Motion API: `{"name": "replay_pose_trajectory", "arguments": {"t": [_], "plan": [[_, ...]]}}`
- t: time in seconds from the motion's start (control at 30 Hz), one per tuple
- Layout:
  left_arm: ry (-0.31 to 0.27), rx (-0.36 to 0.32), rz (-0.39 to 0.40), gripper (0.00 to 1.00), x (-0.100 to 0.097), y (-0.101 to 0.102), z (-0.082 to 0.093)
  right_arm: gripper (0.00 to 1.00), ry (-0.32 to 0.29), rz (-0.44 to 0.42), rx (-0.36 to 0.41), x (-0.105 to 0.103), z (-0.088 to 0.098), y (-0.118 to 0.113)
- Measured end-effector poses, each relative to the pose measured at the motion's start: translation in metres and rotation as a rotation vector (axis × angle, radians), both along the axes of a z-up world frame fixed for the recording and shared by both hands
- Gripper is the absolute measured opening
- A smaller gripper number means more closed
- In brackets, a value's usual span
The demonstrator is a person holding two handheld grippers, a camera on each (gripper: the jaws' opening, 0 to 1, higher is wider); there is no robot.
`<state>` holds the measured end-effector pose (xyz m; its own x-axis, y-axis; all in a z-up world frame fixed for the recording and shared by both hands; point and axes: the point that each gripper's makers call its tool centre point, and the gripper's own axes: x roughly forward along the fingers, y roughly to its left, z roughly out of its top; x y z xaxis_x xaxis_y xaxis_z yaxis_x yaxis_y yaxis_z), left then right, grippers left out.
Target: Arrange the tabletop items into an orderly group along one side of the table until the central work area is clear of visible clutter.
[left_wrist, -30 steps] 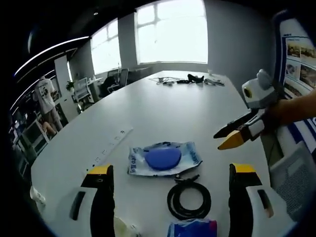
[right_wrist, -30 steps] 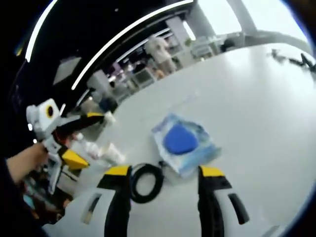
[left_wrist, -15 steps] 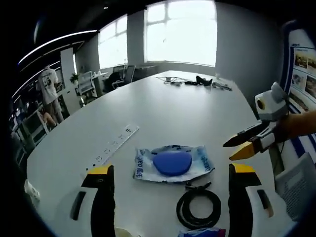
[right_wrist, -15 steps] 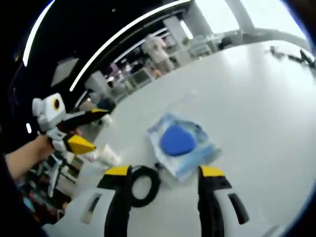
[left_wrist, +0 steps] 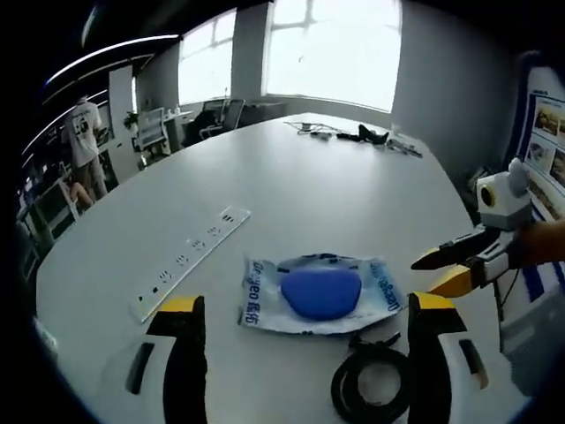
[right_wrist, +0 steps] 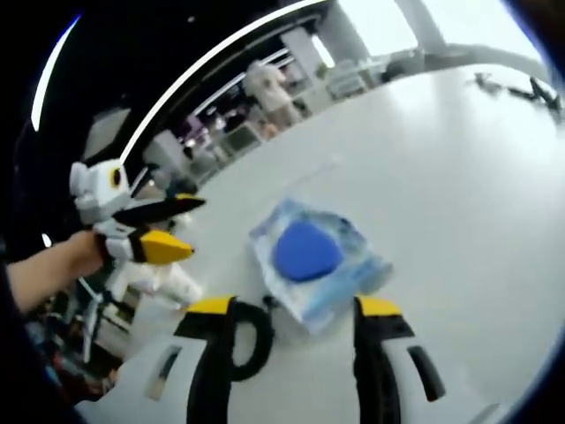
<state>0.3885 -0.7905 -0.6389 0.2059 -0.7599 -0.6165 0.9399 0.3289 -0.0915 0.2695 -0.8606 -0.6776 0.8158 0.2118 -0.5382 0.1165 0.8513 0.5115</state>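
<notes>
Hand-held grippers: left (left_wrist: 300, 309) | right (right_wrist: 296, 307) | both agape, empty, above packet (left_wrist: 320, 292)

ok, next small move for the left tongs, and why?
Probably ease the left tongs forward and down onto the blue packet. Both tongs are open and hold nothing, and the packet lies flat on the white table straight ahead between the left jaws, nearer than the power strip. The black cable coil sits just beside it.
</notes>
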Motion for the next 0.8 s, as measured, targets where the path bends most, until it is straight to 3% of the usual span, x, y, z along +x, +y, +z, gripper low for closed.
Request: {"name": "replay_pose_trajectory", "arguments": {"t": [0.13,0.43,0.8], "plan": [[0.053,-0.009,0.029,0.94,0.007,-0.009,-0.012,0.51,-0.002,-0.013,0.007,0.002,-0.002,-0.004],[0.062,-0.014,0.036,0.94,0.018,-0.014,-0.020,0.50,-0.003,-0.027,0.008,0.003,-0.002,-0.007],[0.084,0.041,0.002,0.94,0.019,-0.022,-0.043,0.49,0.015,-0.039,0.026,0.004,-0.013,-0.004]]}}
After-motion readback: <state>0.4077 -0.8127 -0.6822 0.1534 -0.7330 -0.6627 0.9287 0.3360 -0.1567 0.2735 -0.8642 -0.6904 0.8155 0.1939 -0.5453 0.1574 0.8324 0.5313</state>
